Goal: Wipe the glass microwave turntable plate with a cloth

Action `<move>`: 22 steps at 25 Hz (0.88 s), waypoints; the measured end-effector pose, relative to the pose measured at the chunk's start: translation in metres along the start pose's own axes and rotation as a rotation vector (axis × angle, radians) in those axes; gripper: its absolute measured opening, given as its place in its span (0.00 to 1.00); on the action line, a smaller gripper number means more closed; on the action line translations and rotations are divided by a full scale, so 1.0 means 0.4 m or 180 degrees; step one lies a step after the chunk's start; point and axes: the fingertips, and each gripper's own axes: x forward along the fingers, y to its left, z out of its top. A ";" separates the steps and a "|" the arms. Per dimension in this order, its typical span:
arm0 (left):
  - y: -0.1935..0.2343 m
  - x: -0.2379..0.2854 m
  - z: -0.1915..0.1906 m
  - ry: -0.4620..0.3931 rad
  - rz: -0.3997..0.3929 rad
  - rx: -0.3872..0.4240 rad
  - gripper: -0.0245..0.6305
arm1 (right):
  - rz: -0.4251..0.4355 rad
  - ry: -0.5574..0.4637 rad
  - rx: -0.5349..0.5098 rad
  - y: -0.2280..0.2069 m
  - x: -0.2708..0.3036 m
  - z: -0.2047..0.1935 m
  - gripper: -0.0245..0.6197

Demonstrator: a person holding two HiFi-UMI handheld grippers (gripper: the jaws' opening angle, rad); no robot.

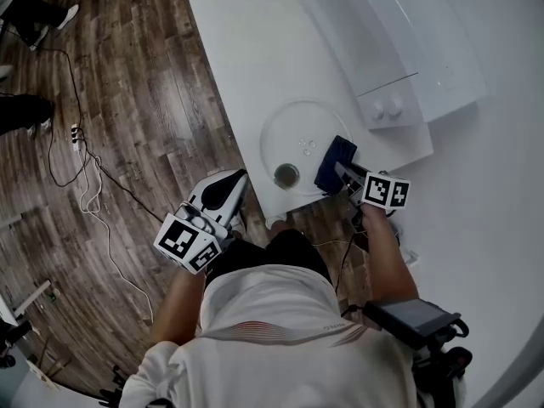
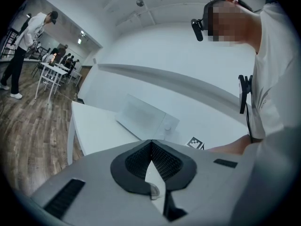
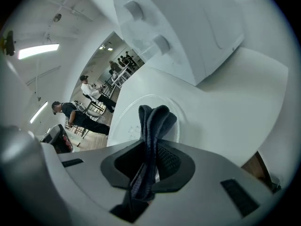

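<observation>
The right claw (image 1: 342,171) is clenching the dark cloth (image 1: 333,158) at the right rim of the glass plate (image 1: 289,126), which is lying by the desk's (image 1: 246,58) near edge; the left claw (image 1: 236,179) is hanging closed and empty to the plate's left

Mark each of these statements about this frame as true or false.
1. The right gripper holds a dark blue cloth in its jaws. True.
2. The left gripper grips the plate's rim. False: it is shut on nothing, off the table edge.
3. The glass turntable plate lies on the white table, outside the microwave. True.
4. The microwave stands on the floor. False: it is on the table, behind the plate.
</observation>
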 end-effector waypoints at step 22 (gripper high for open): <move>-0.053 -0.034 0.087 -0.0087 -0.0214 0.0230 0.05 | 0.0569 -0.1130 -0.0582 0.260 -0.143 0.093 0.13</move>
